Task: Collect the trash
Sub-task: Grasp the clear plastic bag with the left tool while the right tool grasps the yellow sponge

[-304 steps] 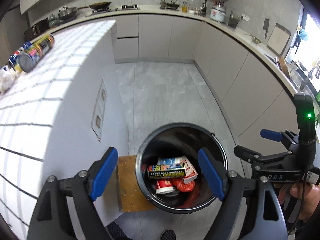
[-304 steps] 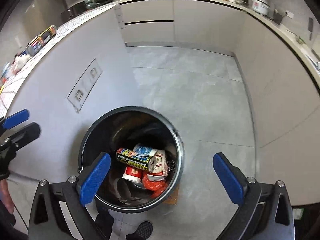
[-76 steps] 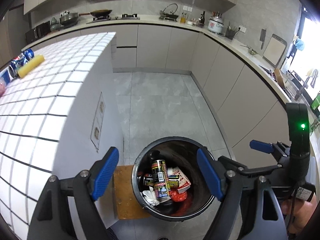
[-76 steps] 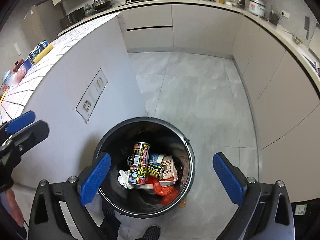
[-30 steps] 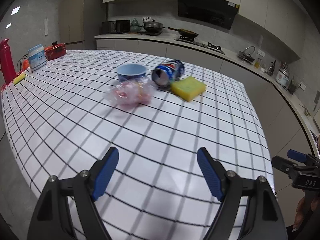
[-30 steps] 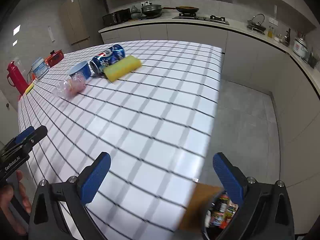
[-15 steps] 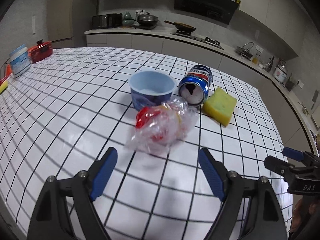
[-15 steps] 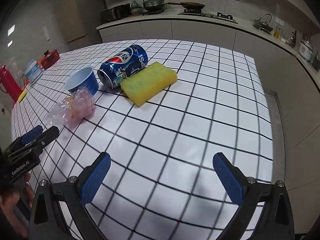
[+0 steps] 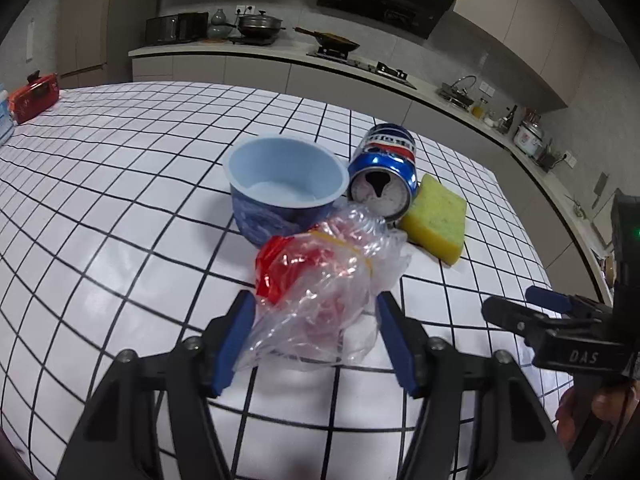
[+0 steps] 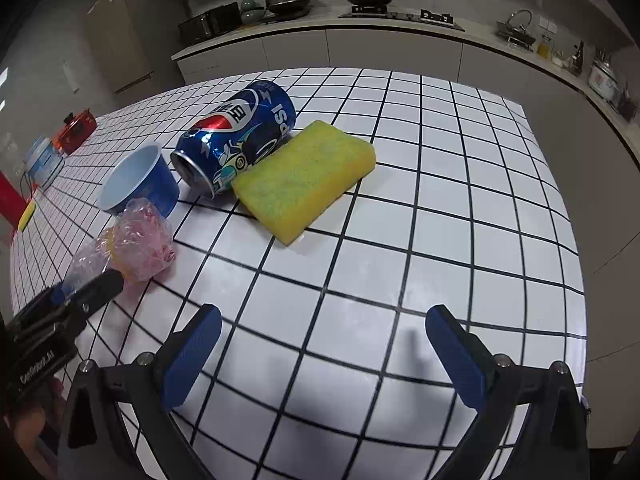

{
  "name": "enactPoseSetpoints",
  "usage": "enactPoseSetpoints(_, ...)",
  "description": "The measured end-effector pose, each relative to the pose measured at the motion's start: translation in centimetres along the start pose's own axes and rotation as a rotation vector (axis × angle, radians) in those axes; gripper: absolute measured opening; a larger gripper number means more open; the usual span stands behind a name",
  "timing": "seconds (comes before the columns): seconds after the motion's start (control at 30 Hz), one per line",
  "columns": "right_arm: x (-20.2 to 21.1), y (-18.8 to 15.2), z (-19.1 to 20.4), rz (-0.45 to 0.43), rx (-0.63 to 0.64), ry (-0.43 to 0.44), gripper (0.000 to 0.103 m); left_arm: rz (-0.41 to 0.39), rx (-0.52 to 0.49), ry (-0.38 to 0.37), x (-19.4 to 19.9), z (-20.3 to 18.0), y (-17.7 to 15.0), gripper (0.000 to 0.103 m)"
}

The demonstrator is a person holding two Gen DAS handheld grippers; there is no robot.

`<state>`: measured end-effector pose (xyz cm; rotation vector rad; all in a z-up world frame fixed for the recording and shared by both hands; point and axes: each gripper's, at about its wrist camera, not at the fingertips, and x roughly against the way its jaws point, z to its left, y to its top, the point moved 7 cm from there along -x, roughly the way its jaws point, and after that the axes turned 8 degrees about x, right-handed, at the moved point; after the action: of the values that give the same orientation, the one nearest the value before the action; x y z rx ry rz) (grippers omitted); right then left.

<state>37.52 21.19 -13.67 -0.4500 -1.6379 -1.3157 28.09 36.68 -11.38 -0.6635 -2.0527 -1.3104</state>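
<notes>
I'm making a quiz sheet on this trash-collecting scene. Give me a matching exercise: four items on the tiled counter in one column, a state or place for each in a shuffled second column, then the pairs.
Things:
1. blue soda can
2. light blue plastic cup
3. yellow rectangular sponge
4. crumpled clear plastic bag

States:
A. between the left gripper's blue pads
B. standing upright, empty
C. lying on its side, open end toward the cameras
D. flat on the tiles, right of the can

Pairs: 1-C, 2-B, 3-D, 4-A

Grey kitchen cabinets (image 9: 256, 74), tiled island (image 10: 460, 184)
</notes>
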Motion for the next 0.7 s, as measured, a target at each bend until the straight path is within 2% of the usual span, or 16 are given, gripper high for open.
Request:
enactPoseSetpoints(0.43,-2.2,3.0,0.9,-0.016,-0.057,0.016,0.103,0.018,-0.017,-0.084,-0.6,-1.0,0.2,0.052)
enactPoseSetpoints(0.7,-3.7,4.3,0.6,-0.023,-0.108,0.028,0.103,-0.003,0.011,-0.061,-1.2,0.2,1.6,0.051)
